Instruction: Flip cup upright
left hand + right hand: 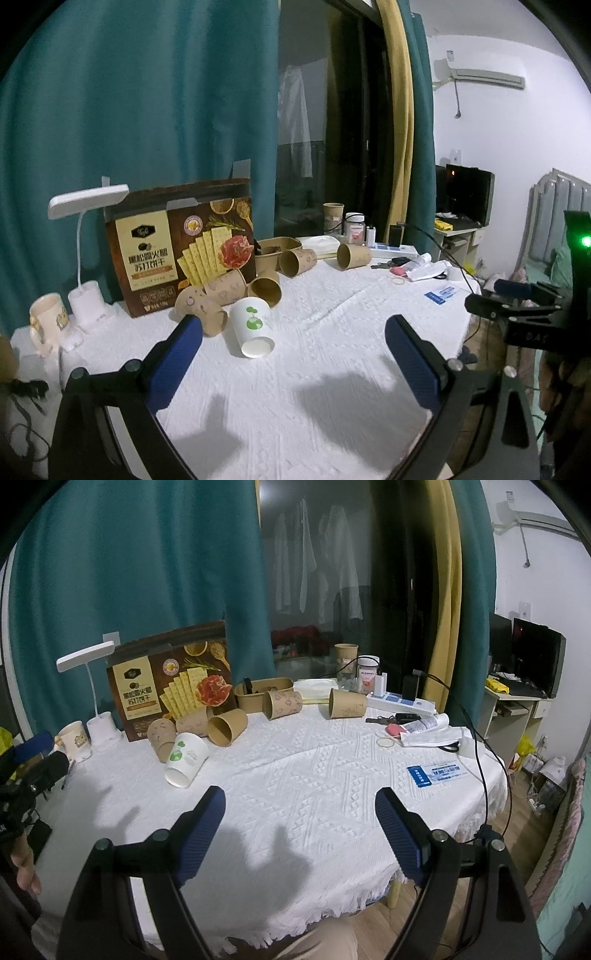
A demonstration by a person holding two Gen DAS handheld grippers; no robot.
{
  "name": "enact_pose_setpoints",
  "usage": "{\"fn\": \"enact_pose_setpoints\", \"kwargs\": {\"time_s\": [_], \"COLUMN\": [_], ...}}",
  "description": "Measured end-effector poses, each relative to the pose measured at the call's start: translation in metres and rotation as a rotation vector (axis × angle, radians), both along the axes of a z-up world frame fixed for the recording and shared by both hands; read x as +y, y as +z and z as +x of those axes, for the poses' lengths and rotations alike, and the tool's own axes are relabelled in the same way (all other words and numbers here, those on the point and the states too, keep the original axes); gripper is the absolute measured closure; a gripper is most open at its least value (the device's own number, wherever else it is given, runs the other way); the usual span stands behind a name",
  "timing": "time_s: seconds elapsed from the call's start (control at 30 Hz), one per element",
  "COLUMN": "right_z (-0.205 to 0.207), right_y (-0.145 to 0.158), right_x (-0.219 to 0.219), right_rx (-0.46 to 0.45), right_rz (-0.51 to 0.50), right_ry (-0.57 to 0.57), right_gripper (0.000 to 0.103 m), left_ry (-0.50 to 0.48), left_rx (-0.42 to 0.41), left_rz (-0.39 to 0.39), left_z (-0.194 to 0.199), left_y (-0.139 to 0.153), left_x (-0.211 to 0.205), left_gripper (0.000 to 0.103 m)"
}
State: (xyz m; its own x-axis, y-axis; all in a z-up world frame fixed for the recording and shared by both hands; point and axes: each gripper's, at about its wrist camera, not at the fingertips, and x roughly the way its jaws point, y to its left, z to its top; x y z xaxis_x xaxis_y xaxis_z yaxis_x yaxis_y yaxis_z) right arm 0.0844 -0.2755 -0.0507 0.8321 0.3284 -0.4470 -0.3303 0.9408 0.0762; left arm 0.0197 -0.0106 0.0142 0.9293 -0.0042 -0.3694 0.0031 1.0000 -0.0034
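A white paper cup with a green logo lies on its side on the white tablecloth, mouth toward me; it also shows in the right wrist view. Several brown paper cups lie tipped over behind it, in front of a cracker box. My left gripper is open and empty, above the cloth just in front of the white cup. My right gripper is open and empty over the cloth, to the right of the white cup and apart from it.
A white desk lamp and a mug stand at the left. A brown bowl, a jar, a power strip, keys, papers and a cable lie at the back right. The table's edge is near.
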Motion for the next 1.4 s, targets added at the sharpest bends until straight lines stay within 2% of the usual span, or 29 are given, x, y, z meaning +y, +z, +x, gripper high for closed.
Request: {"fn": "enact_pose_setpoints", "kwargs": {"time_s": [0.1, 0.3, 0.43, 0.53, 0.7, 0.9, 0.97, 1.1, 1.27, 1.4], "right_z": [0.014, 0.067, 0.114, 0.149, 0.219, 0.28, 0.289, 0.294, 0.292, 0.285], "right_y": [-0.001, -0.017, -0.031, -0.044, -0.071, -0.087, -0.089, -0.095, -0.108, -0.112], "right_x": [-0.002, -0.014, -0.022, -0.027, -0.034, -0.039, -0.041, -0.045, -0.054, -0.059], "right_rx": [-0.001, 0.04, 0.092, 0.129, 0.215, 0.256, 0.261, 0.276, 0.305, 0.309], "right_rz": [-0.003, -0.004, -0.005, 0.002, 0.016, 0.042, 0.05, 0.057, 0.066, 0.071], "right_ry": [-0.005, -0.025, -0.029, -0.024, -0.002, -0.01, -0.016, -0.024, -0.048, -0.055], "right_gripper": [0.022, 0.022, 0.022, 0.022, 0.022, 0.022, 0.022, 0.022, 0.022, 0.022], "left_ry": [-0.041, -0.149, -0.168, -0.205, -0.267, -0.316, -0.326, -0.306, -0.305, -0.302], "left_rx": [0.026, 0.159, 0.283, 0.324, 0.401, 0.498, 0.514, 0.527, 0.524, 0.565], "left_rz": [0.002, 0.048, 0.188, 0.269, 0.32, 0.448, 0.5, 0.601, 0.7, 0.74], "left_z": [0.015, 0.079, 0.145, 0.193, 0.274, 0.374, 0.403, 0.444, 0.481, 0.508], "left_y": [-0.001, -0.008, -0.019, -0.026, -0.039, -0.073, -0.087, -0.106, -0.122, -0.14], "left_x": [-0.002, -0.005, -0.014, -0.021, -0.023, -0.032, -0.038, -0.048, -0.059, -0.058], "left_gripper": [0.0, 0.0, 0.0, 0.0, 0.0, 0.0, 0.001, 0.011, 0.012, 0.029]}}
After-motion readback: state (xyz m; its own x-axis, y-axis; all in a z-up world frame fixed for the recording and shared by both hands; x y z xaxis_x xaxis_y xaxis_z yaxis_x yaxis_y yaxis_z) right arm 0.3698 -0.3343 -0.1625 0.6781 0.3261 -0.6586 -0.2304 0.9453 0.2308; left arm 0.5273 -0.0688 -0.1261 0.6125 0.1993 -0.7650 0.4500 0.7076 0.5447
